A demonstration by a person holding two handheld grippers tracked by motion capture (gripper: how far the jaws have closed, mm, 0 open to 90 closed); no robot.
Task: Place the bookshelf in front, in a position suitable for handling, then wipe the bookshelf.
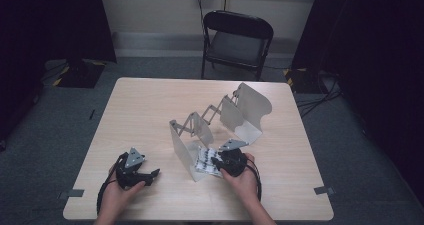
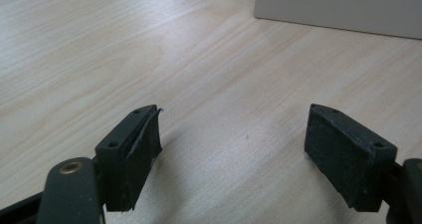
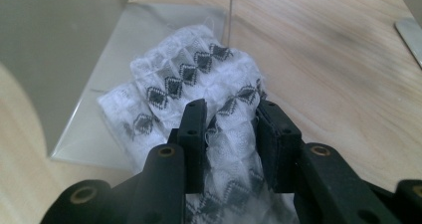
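Right gripper (image 3: 229, 134) jaws pinch crinkled diamond-patterned white cloth (image 3: 199, 84); left gripper (image 2: 234, 149) jaws gape.

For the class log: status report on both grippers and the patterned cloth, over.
Left gripper open over bare table. Right gripper shut on white patterned cloth, which lies on the metal rack's base plate. Rack's upright panel close beside it.

Cloth (image 3: 199, 94) near end cut off by bottom edge, part hidden behind right gripper (image 3: 230, 134) fingers (image 3: 193, 134).
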